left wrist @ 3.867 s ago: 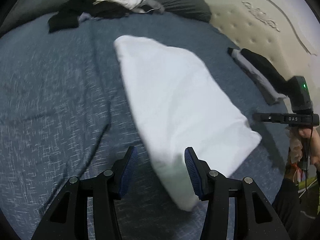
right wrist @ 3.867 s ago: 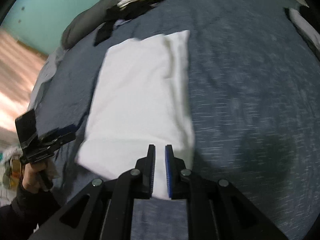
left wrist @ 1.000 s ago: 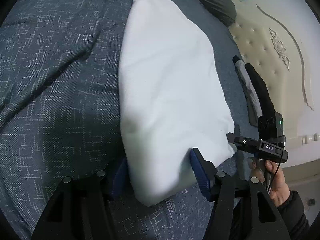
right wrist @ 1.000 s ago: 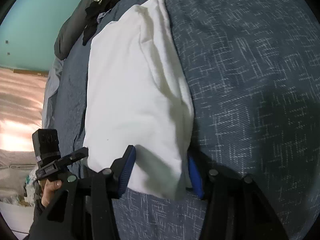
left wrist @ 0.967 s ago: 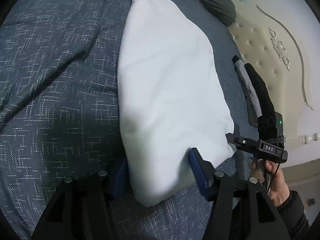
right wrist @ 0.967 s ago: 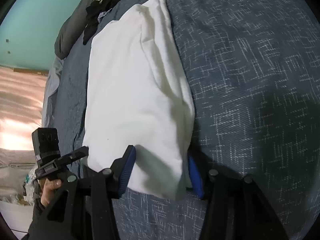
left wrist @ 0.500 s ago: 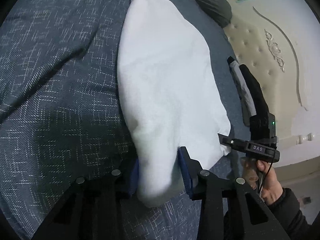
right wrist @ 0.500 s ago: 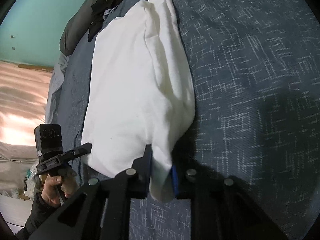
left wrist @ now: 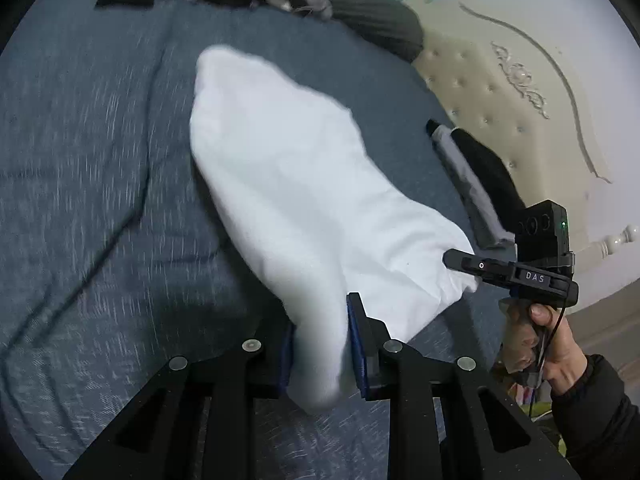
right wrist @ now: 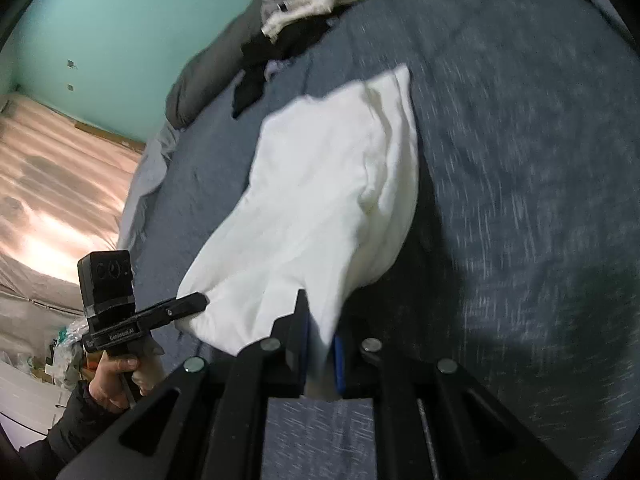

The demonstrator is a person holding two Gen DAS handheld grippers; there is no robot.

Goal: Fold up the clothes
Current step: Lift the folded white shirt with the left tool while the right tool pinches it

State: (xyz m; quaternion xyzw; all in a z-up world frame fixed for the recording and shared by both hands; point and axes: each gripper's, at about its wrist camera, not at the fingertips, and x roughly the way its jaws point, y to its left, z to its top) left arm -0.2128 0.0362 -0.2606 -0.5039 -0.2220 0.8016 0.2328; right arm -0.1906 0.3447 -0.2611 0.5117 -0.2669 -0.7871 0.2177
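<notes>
Above blue bedspread (left wrist: 100, 200), white garment (left wrist: 304, 184) hangs pinched between closing claws.

the folded garment (left wrist: 304, 184) lies on the bed (left wrist: 88, 184), its near end raised off the cover. the left gripper (left wrist: 320, 344) holds the near left corner, the right gripper (right wrist: 320, 344) the near right corner. a clothes pile (right wrist: 316, 4) lies at the far edge. a folded stack (left wrist: 472, 184) lies right of the garment, beside the headboard (left wrist: 532, 92).

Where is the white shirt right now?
The white shirt lies mid-bed on the blue bedspread, its near corners pinched in the left tongs and right tongs.
</notes>
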